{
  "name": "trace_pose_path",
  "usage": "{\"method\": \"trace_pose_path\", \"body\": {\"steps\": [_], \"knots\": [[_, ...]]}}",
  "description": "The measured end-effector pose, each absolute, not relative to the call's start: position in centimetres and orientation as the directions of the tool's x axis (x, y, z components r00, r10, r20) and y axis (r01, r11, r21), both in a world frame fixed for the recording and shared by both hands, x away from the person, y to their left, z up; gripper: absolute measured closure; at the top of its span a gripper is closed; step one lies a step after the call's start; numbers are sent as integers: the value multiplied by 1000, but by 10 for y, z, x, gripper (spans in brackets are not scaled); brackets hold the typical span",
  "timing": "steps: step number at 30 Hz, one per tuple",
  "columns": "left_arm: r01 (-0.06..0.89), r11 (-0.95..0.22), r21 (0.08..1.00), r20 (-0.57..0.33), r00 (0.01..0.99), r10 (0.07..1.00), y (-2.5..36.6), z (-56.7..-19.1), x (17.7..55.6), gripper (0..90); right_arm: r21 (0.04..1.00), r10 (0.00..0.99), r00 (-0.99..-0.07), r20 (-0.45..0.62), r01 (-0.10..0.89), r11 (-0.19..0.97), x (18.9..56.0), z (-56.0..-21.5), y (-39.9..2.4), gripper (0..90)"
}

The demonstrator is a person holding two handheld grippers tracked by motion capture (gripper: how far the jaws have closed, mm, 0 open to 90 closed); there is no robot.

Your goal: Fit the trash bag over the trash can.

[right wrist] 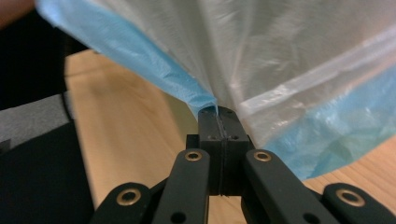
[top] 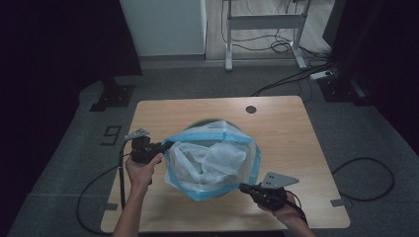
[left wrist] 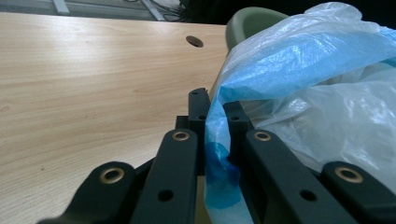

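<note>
A translucent plastic bag with a blue rim [top: 212,158] sits over a green bin [top: 197,123] in the middle of the wooden table [top: 281,133]. My left gripper [top: 165,146] is at the bag's left edge, shut on the blue rim [left wrist: 219,140], which runs between its jaws. My right gripper [top: 244,187] is at the bag's near right edge, its jaws shut on a pinch of the bag's edge [right wrist: 212,108]. The bag [right wrist: 289,70] hangs stretched above the right jaws. The green bin's rim [left wrist: 247,23] shows behind the bag [left wrist: 317,79] in the left gripper view.
The table has a round cable hole [top: 251,109] at its far edge, also a dark hole [left wrist: 194,41] in the left gripper view. Cables [top: 365,177] trail on the grey floor to either side. A desk frame [top: 264,29] stands beyond the table.
</note>
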State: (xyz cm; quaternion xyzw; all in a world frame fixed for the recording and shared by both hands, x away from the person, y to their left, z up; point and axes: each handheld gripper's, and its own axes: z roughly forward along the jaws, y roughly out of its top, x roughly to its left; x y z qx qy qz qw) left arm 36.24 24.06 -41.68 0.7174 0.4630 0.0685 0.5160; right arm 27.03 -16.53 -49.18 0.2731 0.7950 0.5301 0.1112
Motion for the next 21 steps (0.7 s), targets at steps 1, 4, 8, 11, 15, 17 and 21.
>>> {"method": "trace_pose_path", "body": {"steps": [1, 4, 8, 11, 15, 17, 21], "knots": [[597, -36, 801, -383, 559, 736, 241, -418, 363, 856, 898, 567, -815, 116, 330, 291, 275, -494, -166, 888], [601, -34, 798, -389, 558, 734, 242, -420, 363, 854, 885, 610, -784, 115, 359, 295, 289, -502, -170, 850], [589, -34, 807, -381, 564, 732, 243, -419, 361, 854, 911, 602, -790, 115, 325, 253, 283, -496, -179, 643], [585, -26, 811, -380, 560, 736, 245, -418, 361, 853, 947, 587, -804, 95, 254, 195, 270, -472, -192, 579], [576, -21, 818, -375, 560, 739, 244, -416, 359, 853, 974, 580, -812, 64, 178, 142, 261, -441, -205, 521], [575, -22, 818, -374, 560, 739, 244, -416, 358, 852, 980, 607, -793, 45, 152, 125, 266, -426, -211, 496], [571, -18, 821, -373, 560, 740, 243, -415, 359, 851, 983, 699, -715, 32, 147, 105, 295, -410, -215, 456]]}}
